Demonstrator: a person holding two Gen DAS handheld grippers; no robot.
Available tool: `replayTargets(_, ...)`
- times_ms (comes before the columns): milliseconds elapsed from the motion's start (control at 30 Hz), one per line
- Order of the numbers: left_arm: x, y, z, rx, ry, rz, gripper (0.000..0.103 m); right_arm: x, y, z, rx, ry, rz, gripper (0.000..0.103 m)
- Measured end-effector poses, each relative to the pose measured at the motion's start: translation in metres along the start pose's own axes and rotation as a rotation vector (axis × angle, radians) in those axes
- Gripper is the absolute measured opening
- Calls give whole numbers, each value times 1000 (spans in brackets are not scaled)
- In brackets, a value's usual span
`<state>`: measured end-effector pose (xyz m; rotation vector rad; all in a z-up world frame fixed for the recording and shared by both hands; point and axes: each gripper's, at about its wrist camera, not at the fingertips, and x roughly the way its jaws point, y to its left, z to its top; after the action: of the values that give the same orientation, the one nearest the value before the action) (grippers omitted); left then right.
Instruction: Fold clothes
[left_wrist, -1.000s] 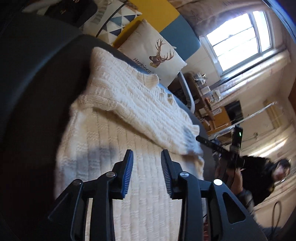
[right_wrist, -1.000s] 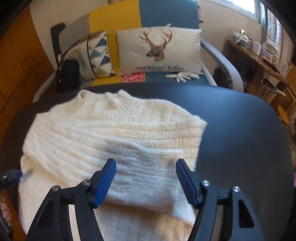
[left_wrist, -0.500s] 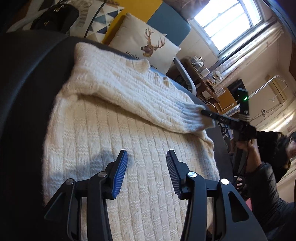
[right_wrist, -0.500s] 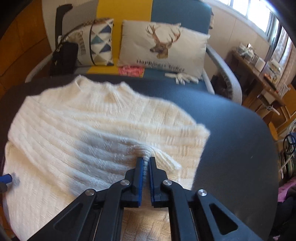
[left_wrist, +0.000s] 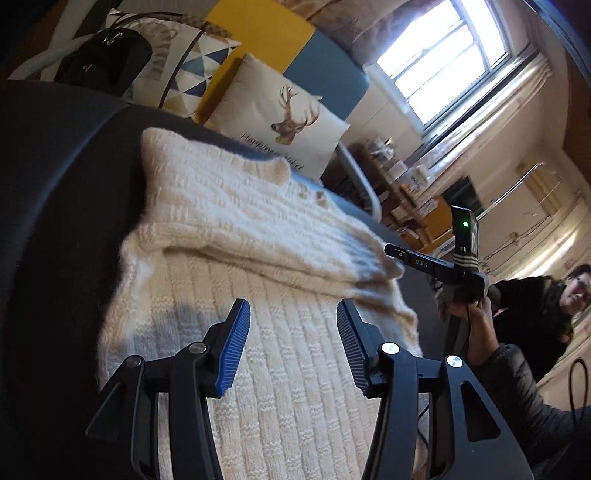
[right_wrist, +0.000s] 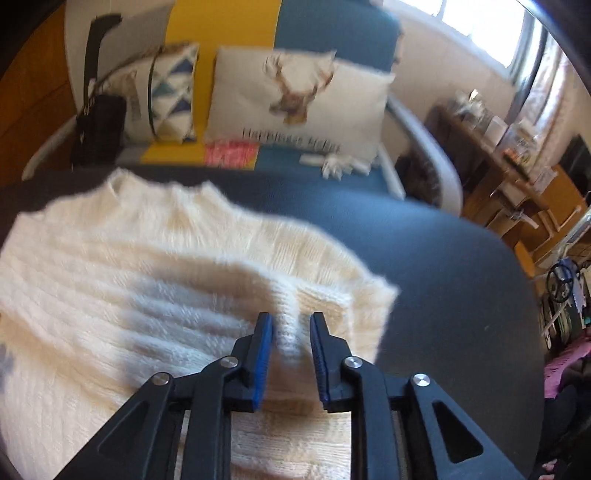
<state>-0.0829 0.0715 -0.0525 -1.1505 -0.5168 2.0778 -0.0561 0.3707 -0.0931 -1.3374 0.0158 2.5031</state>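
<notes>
A cream knit sweater (left_wrist: 295, 387) lies spread on a dark round table (right_wrist: 443, 295), with one sleeve (left_wrist: 258, 225) folded across its body. My left gripper (left_wrist: 291, 314) hovers just above the sweater's body; its jaws are opening and nothing is between them. My right gripper (right_wrist: 290, 321) pinches a raised ridge of the sleeve near the cuff (right_wrist: 332, 299). Its jaws are opening, with the knit still filling the gap. In the left wrist view the right gripper (left_wrist: 391, 253) reaches the cuff from the right.
Beyond the table stands a yellow and blue sofa with a deer cushion (right_wrist: 303, 107), a triangle-pattern cushion (right_wrist: 173, 88) and a black bag (left_wrist: 107, 59). A cluttered desk (right_wrist: 509, 155) is at the right. A person in dark clothes (left_wrist: 535, 302) is at the table's right side.
My right gripper went from wide open to closed on the sleeve, bunching it into a ridge, then rose slightly and widened a little. My left jaws spread wider.
</notes>
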Motion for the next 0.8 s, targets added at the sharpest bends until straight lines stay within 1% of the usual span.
replayTargets(67,1,8,5,-32,-14,-8,52,-15,7,3,-20,-55,11,23)
replayTargets(100,2,13,8,-50,-20,-10,52,-16,10,3,-30,-58,22,24)
replayTargets(167,8,22,14,-81,-21,16,52,-6,15,3,-35,-37,31,24)
replayTargets(267,19,36,24,-115,-29,57,52,18,16,-4,-25,33,13,24)
replayTargets(300,23,39,28,-111,-37,75,52,26,13,-8,-11,53,15,24)
replayTargets(333,22,41,29,-112,-63,100,52,30,10,-13,8,63,21,24)
replayTargets(400,21,46,32,-114,-117,151,52,31,3,-18,57,49,54,24)
replayTargets(433,19,48,31,-118,-139,191,52,32,0,-20,82,50,73,24)
replayTargets(467,17,53,26,-141,-154,216,52,34,-4,-22,108,52,91,24)
replayTargets(533,20,62,16,-195,-113,193,52,36,-9,-24,135,49,121,24)
replayTargets(567,17,63,10,-196,-105,186,52,36,-11,-24,138,53,132,24)
replayTargets(633,6,54,5,-172,-105,197,52,33,-13,-18,144,80,140,24)
replayTargets(667,-2,48,5,-154,-118,185,52,28,-14,-14,147,77,142,24)
replayTargets(767,-18,22,20,-88,-169,129,53,12,-9,0,134,25,166,24)
replayTargets(800,-16,14,29,-64,-184,119,56,8,-6,5,132,11,171,24)
